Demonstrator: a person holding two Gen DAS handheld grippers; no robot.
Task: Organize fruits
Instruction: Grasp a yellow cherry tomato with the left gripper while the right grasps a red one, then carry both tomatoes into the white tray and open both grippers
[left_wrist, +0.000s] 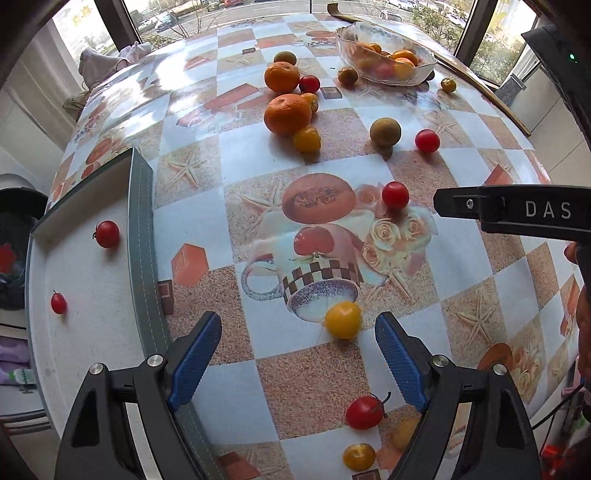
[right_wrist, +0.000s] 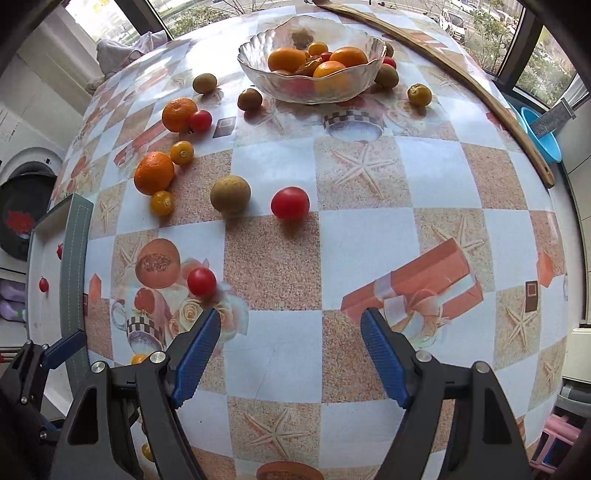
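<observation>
My left gripper (left_wrist: 297, 325) is open and empty just above the table, with a yellow cherry tomato (left_wrist: 342, 319) between its fingertips, nearer the right one. A white tray (left_wrist: 92, 280) at the left holds two red cherry tomatoes (left_wrist: 107, 233). My right gripper (right_wrist: 290, 321) is open and empty over the table; a red cherry tomato (right_wrist: 201, 281) lies just beyond its left fingertip. A glass bowl (right_wrist: 310, 59) of oranges and small fruit stands at the far side. Oranges (left_wrist: 287, 113), a brown fruit (right_wrist: 230, 194) and a larger red tomato (right_wrist: 290, 203) lie loose.
The right gripper's body (left_wrist: 517, 212) reaches in from the right in the left wrist view. More tomatoes (left_wrist: 364, 411) lie near the table's front edge. A wooden stick (right_wrist: 461, 70) lies along the far right edge. A washing machine (right_wrist: 26, 206) stands left of the table.
</observation>
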